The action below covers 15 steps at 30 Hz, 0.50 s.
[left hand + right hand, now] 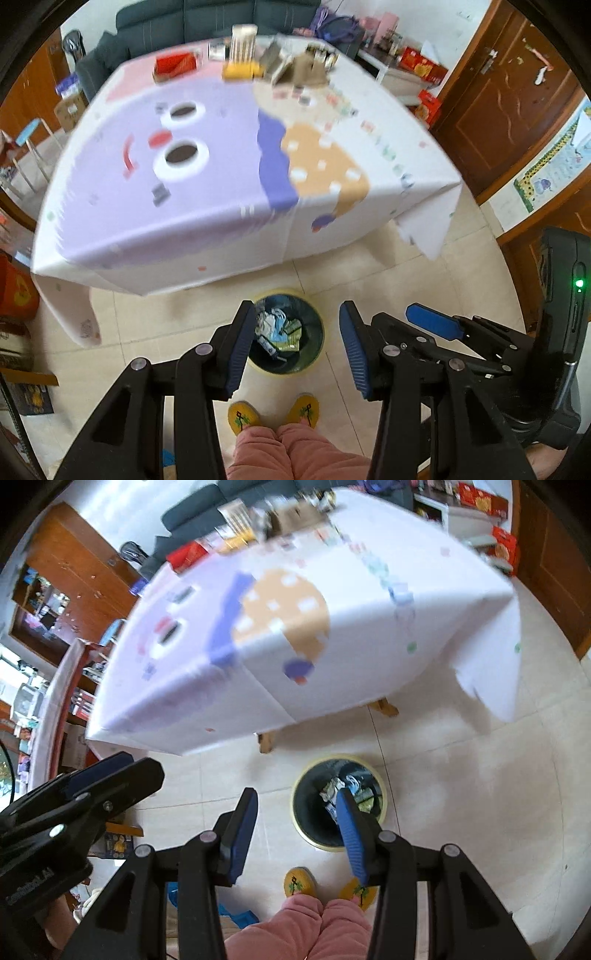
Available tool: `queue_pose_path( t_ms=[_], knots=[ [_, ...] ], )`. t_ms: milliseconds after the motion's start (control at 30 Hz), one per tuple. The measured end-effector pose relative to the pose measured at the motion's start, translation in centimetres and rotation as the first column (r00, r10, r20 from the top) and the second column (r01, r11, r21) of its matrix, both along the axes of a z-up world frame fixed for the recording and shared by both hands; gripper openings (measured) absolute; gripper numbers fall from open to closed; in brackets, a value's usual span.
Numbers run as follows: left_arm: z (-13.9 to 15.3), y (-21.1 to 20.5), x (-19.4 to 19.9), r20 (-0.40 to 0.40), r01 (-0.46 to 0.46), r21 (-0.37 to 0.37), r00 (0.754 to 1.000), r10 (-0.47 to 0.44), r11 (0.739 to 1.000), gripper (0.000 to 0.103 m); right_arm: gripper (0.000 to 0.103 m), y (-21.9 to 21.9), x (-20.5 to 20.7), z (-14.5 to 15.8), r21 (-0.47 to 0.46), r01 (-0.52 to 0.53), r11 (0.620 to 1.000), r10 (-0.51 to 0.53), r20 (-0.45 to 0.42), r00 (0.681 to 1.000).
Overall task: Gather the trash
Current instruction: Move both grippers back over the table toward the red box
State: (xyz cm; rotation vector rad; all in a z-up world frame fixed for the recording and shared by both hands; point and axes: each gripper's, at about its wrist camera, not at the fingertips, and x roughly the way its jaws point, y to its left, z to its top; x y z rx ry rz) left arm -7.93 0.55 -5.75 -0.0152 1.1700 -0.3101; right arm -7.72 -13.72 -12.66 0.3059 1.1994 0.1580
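Note:
A round bin (317, 347) with a yellow rim and dark liner stands on the tiled floor before the table; crumpled wrappers (277, 328) lie inside it. In the right wrist view the same bin (306, 812) and its wrappers (332, 788) show below. My left gripper (297, 314) hangs high above the bin, open, nothing between its blue pads. My right gripper (297, 801) is also open and empty, just left of the bin in its own view. Each gripper appears at the edge of the other's view: the right gripper (436, 325), the left gripper (88, 779).
A table (207, 254) under a cartoon-print cloth fills the middle, with boxes and packets (240, 48) at its far end. A person's pink trousers (295, 454) and yellow slippers (243, 417) are below. A sofa (207, 18), a wooden door (509, 96) and red boxes (421, 66) surround it.

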Motion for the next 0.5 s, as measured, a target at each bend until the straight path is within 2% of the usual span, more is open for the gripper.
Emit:
queue_pose_path(
  t_ms=[233,500],
  knots=[
    [6.3,0.9,-1.2,0.114,-0.013,0.012,0.993,0.011,1.0,0.046,0.044,0.6,-0.9,6.0,0.003,-0.047,0.999,0.047,0.107,0.993],
    [10.5,1.8,-1.5,0.192,-0.058,0.004,0.98,0.056,0.998,0.048,0.044,0.6,-1.1,10.2,-0.004,-0.083,0.997,0.082,0.211,0.974]
  ],
)
